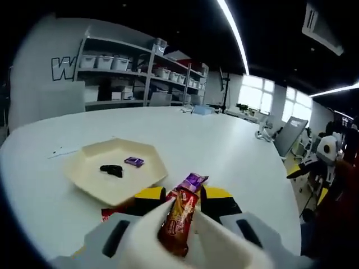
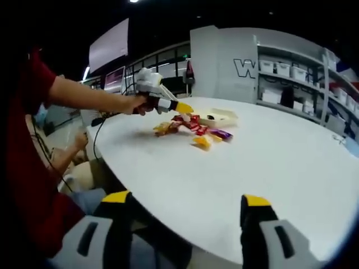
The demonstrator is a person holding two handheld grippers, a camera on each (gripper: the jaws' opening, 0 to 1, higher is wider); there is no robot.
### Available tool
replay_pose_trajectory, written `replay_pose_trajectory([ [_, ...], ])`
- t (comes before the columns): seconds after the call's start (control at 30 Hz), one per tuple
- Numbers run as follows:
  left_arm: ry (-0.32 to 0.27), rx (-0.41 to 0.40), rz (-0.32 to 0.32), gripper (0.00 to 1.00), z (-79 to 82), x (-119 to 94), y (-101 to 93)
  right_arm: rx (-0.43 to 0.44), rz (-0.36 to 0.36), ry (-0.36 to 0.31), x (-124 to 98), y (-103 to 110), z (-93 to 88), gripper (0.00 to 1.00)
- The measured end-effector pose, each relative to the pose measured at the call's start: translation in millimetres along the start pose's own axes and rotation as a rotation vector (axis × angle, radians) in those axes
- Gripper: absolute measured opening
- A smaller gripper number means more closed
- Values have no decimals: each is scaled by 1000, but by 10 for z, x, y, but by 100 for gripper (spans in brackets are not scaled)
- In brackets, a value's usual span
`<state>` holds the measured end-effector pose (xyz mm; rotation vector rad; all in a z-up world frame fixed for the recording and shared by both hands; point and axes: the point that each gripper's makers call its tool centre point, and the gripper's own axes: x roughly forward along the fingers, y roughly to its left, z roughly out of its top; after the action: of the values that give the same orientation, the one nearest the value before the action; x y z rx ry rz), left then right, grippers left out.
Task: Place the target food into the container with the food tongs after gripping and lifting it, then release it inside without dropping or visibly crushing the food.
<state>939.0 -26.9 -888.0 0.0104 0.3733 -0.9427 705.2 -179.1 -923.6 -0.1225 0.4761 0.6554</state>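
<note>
Closed jaws on the left gripper (image 1: 182,216) pinch white tongs, whose tips hold a red snack packet (image 1: 178,219) lifted just short of the cream tray (image 1: 90,174); the right gripper (image 2: 188,216) hangs wide open and empty, well back from the table (image 2: 269,162). Gripping and lifting look done; carrying over the rim and letting go inside remain. A purple sweet (image 1: 134,161) and a dark piece (image 1: 111,170) already lie in the tray. Loose packets (image 2: 193,130) lie beside it. How hard the tongs squeeze is hidden, and the packet's lower end is cut off.
</note>
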Motion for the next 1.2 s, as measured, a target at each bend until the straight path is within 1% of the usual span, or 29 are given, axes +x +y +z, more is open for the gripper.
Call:
replay_pose_trajectory([
  [0.23,-11,-1,34,22,107,98,194,11,-9,-7,-12,-50,13,77],
  [0.3,-11,3,38,22,125,109,210,12,-13,-9,-14,-74,18,77],
  [0.37,-14,-3,59,23,171,135,285,15,-16,-8,-16,-88,15,77],
  [0.47,-15,3,72,23,214,165,337,18,-20,-4,-25,-104,1,77],
  [0.57,-18,8,98,23,253,202,423,30,-25,-7,-28,-128,-14,77],
  [0.6,-15,9,121,23,256,219,484,38,-27,-5,-23,-142,-23,77],
  [0.63,-9,12,128,24,246,233,506,39,-29,-3,-19,-153,-24,77],
  [0.67,-14,58,160,25,263,239,577,37,-36,-1,-18,-172,-22,77],
  [0.7,-33,107,174,26,303,242,604,36,-39,-2,-20,-177,-11,77],
  [0.73,-41,128,190,26,329,237,634,37,-41,-7,-23,-185,3,77],
  [0.77,-45,120,185,26,335,237,622,42,-42,-13,-27,-193,20,77],
  [0.83,-81,72,137,26,397,231,533,42,-40,-20,-30,-195,43,77],
  [0.9,-65,103,155,26,394,208,543,38,-38,-13,-23,-200,37,77],
  [1.03,-58,100,143,27,367,149,510,26,-31,-5,1,-186,38,77],
  [1.2,-38,94,134,27,250,55,485,20,-19,-7,6,-126,44,76],
])
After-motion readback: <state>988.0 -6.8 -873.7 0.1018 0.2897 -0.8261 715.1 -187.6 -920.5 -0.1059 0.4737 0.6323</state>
